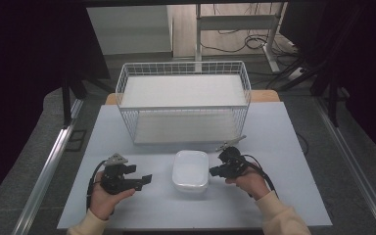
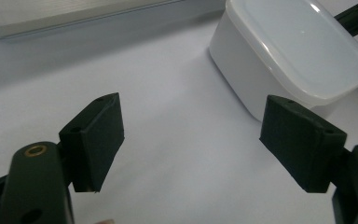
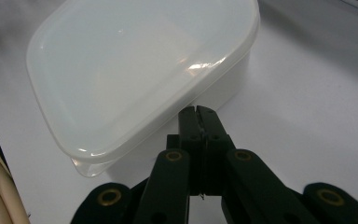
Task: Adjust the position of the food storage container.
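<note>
The pale table (image 1: 274, 147) carries a lidded white container (image 1: 190, 170) (closed) and a wire basket (image 1: 183, 100).

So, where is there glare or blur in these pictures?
High view: dark surroundings, the box looks washed out. Left gripper view: soft highlight on the lid, the basket edge blurred. Right gripper view: bright glints on the lid's rim, the shut right gripper a little soft.

The container (image 1: 190, 170) just beside both grippers looked like white plastic, its lid glossy and smooth (faintly translucent); the left gripper (image 2: 191, 140) pads (image 2: 98, 140) looked matt black; the white wire basket (image 1: 183, 100) beyond looked like coated metal.
</note>
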